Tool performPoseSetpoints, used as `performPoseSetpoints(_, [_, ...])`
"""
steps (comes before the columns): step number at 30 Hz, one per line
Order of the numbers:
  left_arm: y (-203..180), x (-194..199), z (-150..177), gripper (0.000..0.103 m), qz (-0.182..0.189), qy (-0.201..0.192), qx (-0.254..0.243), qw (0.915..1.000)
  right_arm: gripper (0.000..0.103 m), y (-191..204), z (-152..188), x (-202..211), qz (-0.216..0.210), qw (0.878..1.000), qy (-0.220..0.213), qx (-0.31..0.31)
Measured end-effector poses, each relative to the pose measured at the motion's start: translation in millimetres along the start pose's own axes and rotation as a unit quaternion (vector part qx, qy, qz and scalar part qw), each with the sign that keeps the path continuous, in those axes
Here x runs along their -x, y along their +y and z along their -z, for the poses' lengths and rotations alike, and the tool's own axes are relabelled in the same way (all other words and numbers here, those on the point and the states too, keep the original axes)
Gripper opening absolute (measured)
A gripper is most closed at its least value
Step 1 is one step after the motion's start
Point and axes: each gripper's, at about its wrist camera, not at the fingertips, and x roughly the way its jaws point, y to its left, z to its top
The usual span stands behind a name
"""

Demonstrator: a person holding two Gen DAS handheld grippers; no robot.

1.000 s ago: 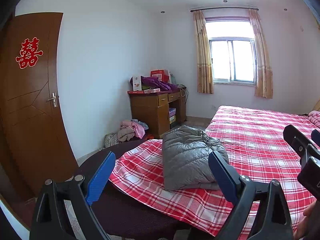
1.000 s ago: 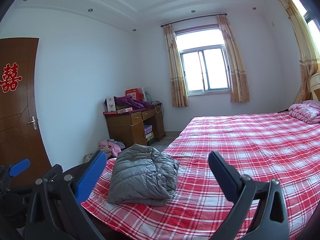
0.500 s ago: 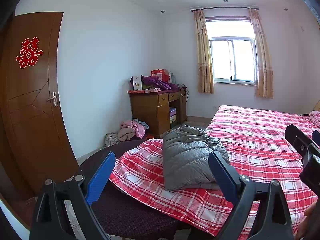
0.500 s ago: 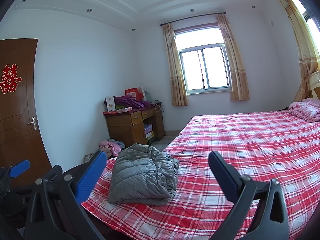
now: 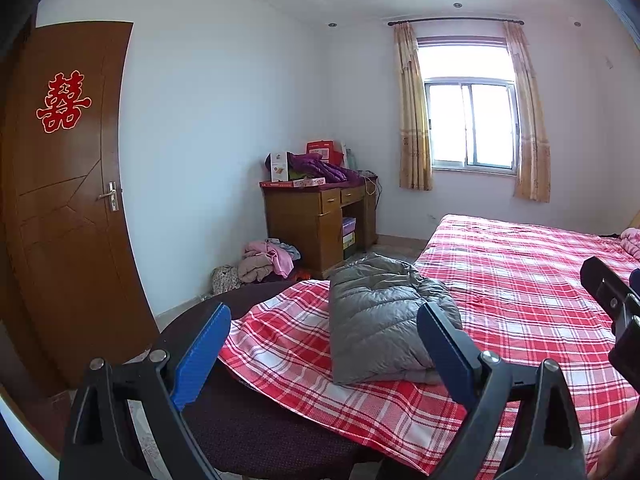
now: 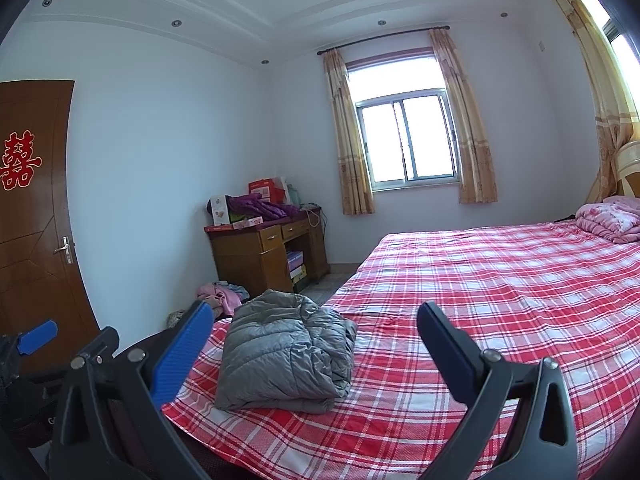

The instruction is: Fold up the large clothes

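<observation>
A grey quilted jacket (image 5: 380,328) lies folded in a compact bundle near the foot corner of the bed with the red plaid sheet (image 5: 520,300). It also shows in the right wrist view (image 6: 284,356) on the same sheet (image 6: 500,300). My left gripper (image 5: 324,354) is open and empty, held back from the jacket above the bed corner. My right gripper (image 6: 312,356) is open and empty, also held back from the jacket. Part of the right gripper shows at the right edge of the left wrist view (image 5: 616,304).
A dark round cushion edge (image 5: 260,432) sits under the sheet corner. A wooden desk (image 5: 320,220) with boxes and purple clothes stands by the wall, a clothes pile (image 5: 264,260) on the floor beside it. A brown door (image 5: 64,200) is left. A pink quilt (image 6: 612,218) lies at the bedhead.
</observation>
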Motion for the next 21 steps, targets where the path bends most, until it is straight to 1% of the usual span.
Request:
performPoseSetpoints(6, [-0.8, 1.8, 0.2, 0.095, 0.001, -0.003, -0.002, 1.0, 0.103, -0.3, -0.2, 0.1, 0.002, 1.0, 0.0, -0.002])
performPoseSetpoints(14, [2.0, -4.8, 1.1, 0.095, -0.007, 0.0, -0.001, 1.0, 0.103, 1.4, 0.6, -1.7, 0.003, 1.0, 0.001, 0.0])
performPoseSetpoints(16, [2.2, -7.8, 1.4, 0.095, -0.02, -0.003, -0.005, 0.9998, 0.103, 1.4, 0.9, -1.3, 0.004, 1.0, 0.001, -0.001])
performPoseSetpoints(18, [2.6, -13.4, 2.2, 0.095, -0.032, 0.004, -0.01, 0.9994, 0.103, 1.8, 1.0, -1.0, 0.005, 1.0, 0.002, -0.003])
performPoseSetpoints(21, [5.3, -20.5, 3.1, 0.095, -0.025, 0.02, -0.004, 0.9995, 0.103, 1.8, 1.2, -0.9, 0.005, 1.0, 0.002, -0.003])
